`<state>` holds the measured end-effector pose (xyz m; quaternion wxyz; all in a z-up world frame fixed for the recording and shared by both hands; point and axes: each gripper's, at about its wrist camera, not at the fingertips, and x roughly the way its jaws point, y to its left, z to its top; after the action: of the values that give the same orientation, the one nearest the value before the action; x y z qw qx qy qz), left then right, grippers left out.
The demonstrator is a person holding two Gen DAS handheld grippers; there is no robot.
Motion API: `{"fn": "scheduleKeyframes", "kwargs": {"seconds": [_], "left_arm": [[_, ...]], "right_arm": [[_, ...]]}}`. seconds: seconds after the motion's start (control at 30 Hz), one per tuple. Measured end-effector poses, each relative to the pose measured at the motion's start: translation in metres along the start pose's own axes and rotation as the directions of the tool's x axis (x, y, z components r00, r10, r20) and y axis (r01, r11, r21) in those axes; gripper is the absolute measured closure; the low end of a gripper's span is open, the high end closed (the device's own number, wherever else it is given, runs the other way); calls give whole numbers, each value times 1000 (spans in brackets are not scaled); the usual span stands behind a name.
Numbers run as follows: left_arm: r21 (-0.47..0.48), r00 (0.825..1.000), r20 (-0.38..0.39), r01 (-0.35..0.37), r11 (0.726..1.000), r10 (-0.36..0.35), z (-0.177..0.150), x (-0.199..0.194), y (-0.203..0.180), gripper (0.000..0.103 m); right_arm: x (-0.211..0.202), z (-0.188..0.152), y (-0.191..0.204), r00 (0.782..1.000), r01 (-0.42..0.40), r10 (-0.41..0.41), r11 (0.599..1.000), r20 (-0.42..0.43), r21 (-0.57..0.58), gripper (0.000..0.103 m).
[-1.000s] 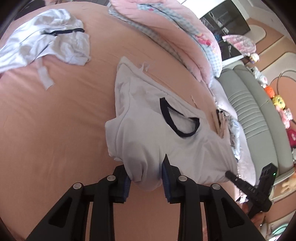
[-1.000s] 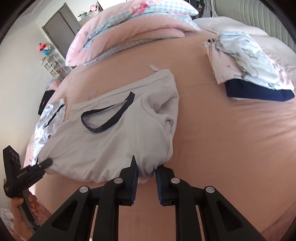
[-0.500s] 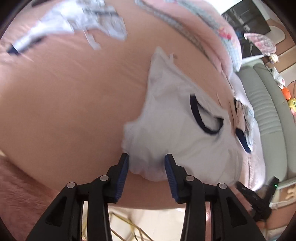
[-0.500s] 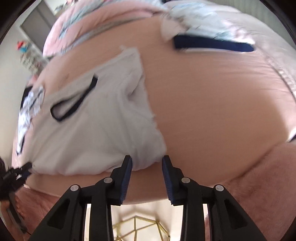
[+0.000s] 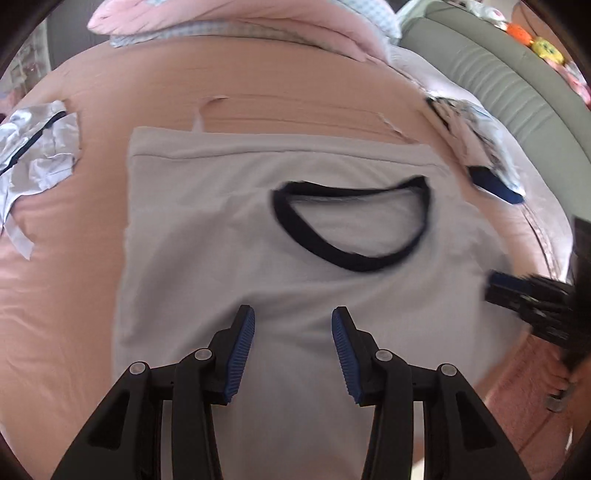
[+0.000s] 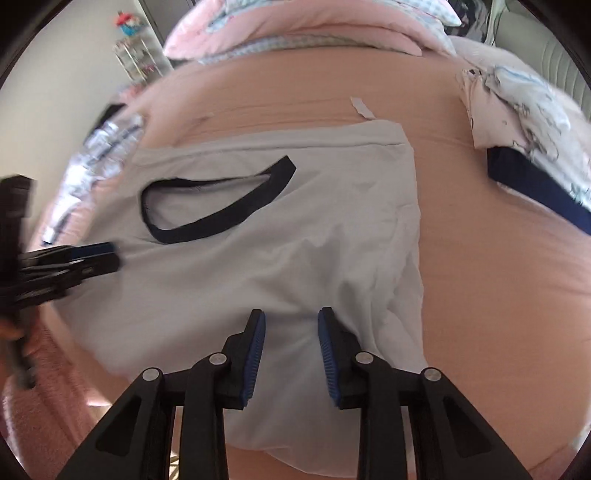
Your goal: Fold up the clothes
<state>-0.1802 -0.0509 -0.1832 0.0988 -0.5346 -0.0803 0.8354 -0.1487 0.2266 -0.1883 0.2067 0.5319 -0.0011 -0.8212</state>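
A white T-shirt [image 5: 221,229] with a dark navy collar [image 5: 351,258] lies spread on the peach bed sheet [image 5: 74,295], its lower part reaching the near bed edge. In the left wrist view my left gripper [image 5: 292,317] hovers open over the shirt's near part, with cloth showing beneath the gap. My right gripper [image 5: 517,291] shows blurred at the shirt's right side. In the right wrist view the right gripper [image 6: 291,317] is open above a rumpled fold of the shirt [image 6: 295,229]. The left gripper [image 6: 74,258] is blurred at the left.
A crumpled white garment [image 5: 37,147] lies at the left. At the right sits a folded stack with a navy piece [image 6: 535,184]. Pink bedding [image 5: 240,22] is piled at the back beside a grey-green padded headboard [image 5: 498,85]. Pink carpet [image 5: 528,387] lies below the bed edge.
Both grippers held the shirt's near edge a second ago and have let go. They now hang open over the shirt, which lies flatter and squarer to both cameras.
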Motion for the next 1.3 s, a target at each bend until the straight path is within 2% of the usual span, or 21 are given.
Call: {"fn": "scheduleKeyframes", "kwargs": {"seconds": [0.03, 0.07, 0.13, 0.17, 0.23, 0.3, 0.37, 0.4, 0.43, 0.5, 0.57, 0.63, 0.7, 0.8, 0.87, 0.97, 1.07, 1.1, 1.13, 1.23, 1.3], "left_arm": [[-9, 1000, -3, -26, 1000, 26, 3, 4, 8, 63], [-18, 999, -6, -52, 998, 52, 7, 9, 16, 63], [-54, 1000, -13, -24, 998, 23, 13, 8, 27, 64], [-45, 1000, -9, 0, 999, -1, 15, 6, 24, 64], [66, 999, 1, 40, 997, -40, 14, 4, 1, 64], [192, 996, -28, 89, 977, -85, 12, 13, -27, 64], [298, 996, -88, 56, 953, -31, 12, 36, -54, 64], [351, 996, -85, 20, 936, 10, 13, 44, -65, 64], [373, 998, -57, -10, 928, 34, 20, 48, -69, 63], [330, 999, -11, -38, 943, 44, 40, 50, -62, 62], [194, 999, 20, -51, 980, 48, 61, 50, -39, 62], [72, 999, 39, -28, 997, 25, 74, 43, -13, 62], [24, 997, 78, -10, 1000, 8, 74, 25, 5, 62], [35, 994, 105, 20, 999, -24, 53, -4, 18, 62], [43, 995, 97, 11, 999, -15, 32, -17, 26, 62], [59, 998, 68, -2, 998, -2, 1, -24, 33, 62], [86, 995, 25, -101, 991, 99, -25, -26, 27, 62], [71, 989, 19, -146, 987, 145, -32, -29, 27, 62], [17, 986, 30, -167, 986, 166, -41, -40, 34, 62], [-191, 992, 104, -50, 980, 71, -66, -64, 48, 62], [-209, 988, 148, -14, 978, 46, -79, -69, 36, 62]], "right_arm": [[-5, -5, -8, 1000, 7, -7, 1000, -18, -7, 79], [-7, -9, -12, 998, 55, -56, 998, -40, -39, 80], [-16, -14, -20, 990, 119, -125, 989, -63, -86, 75], [-21, -15, -23, 992, 88, -94, 993, -84, -75, 75], [-30, -7, -22, 994, 78, -82, 995, -69, -60, 71], [-35, 5, -10, 997, 76, -78, 993, -20, -88, 70], [-30, 22, 12, 999, 42, -39, 992, 23, -120, 67], [-18, 29, 20, 999, 41, -40, 990, 10, -136, 62], [-5, 35, 28, 999, 41, -42, 988, -3, -151, 61], [22, 37, 38, 992, 94, -107, 979, -63, -183, 61], [40, 30, 40, 983, 136, -158, 968, -90, -210, 61], [34, 21, 35, 986, 134, -150, 971, -68, -198, 61], [26, 15, 29, 989, 125, -135, 977, -52, -173, 61], [11, 12, 22, 993, 118, -120, 986, -6, -115, 61], [1, 14, 18, 993, 116, -115, 991, 33, -62, 61], [-3, 18, 24, 996, 89, -87, 994, 32, -57, 61], [-2, 18, 41, 995, 101, -101, 990, 6, -96, 61], [-5, 12, 47, 996, 91, -90, 992, 9, -92, 61], [-8, 6, 53, 997, 80, -79, 993, 12, -88, 61], [-19, -17, 60, 997, 61, -59, 998, 57, -36, 61], [-27, -34, 60, 994, 55, -56, 998, 93, 18, 61]]}}
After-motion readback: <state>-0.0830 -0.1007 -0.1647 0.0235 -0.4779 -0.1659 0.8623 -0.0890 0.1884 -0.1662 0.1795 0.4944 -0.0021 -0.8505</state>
